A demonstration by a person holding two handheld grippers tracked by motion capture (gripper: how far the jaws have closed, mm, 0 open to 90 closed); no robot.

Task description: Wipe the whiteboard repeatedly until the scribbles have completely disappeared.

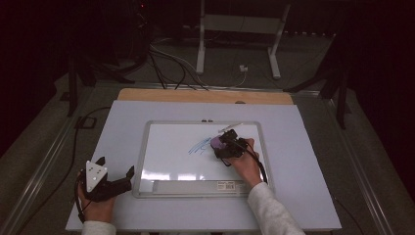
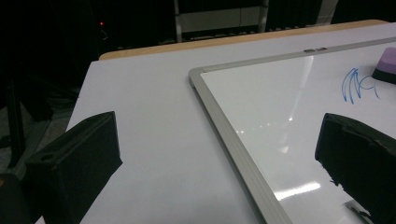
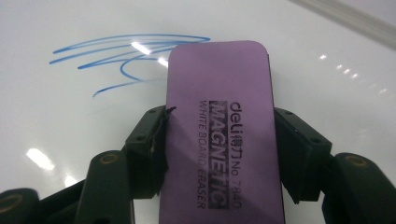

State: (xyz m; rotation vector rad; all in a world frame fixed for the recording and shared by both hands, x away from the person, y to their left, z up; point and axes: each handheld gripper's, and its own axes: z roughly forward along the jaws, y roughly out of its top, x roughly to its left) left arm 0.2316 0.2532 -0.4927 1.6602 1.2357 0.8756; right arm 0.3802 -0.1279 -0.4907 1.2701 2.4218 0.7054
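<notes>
The right gripper [image 3: 219, 154] has its fingers clamped on a purple eraser [image 3: 224, 112] reading "deli MAGNETIC WHITE BOARD ERASER No 7840". Blue scribble [image 3: 126, 56] lies at its ten o'clock on the whiteboard [image 1: 171, 147]. The left gripper [image 2: 219, 154] has its fingers apart; the board's tray label looks unreadable.

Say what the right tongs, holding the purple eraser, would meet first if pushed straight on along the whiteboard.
Most likely the blue scribble: it lies just past the far end of the purple eraser held in the right tongs, slightly off to one side. Exact alignment is hard to judge.

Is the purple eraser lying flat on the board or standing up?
Lying flat. The purple eraser rests label-up on the whiteboard, pinched by the right tongs, beside the blue scribble.
</notes>
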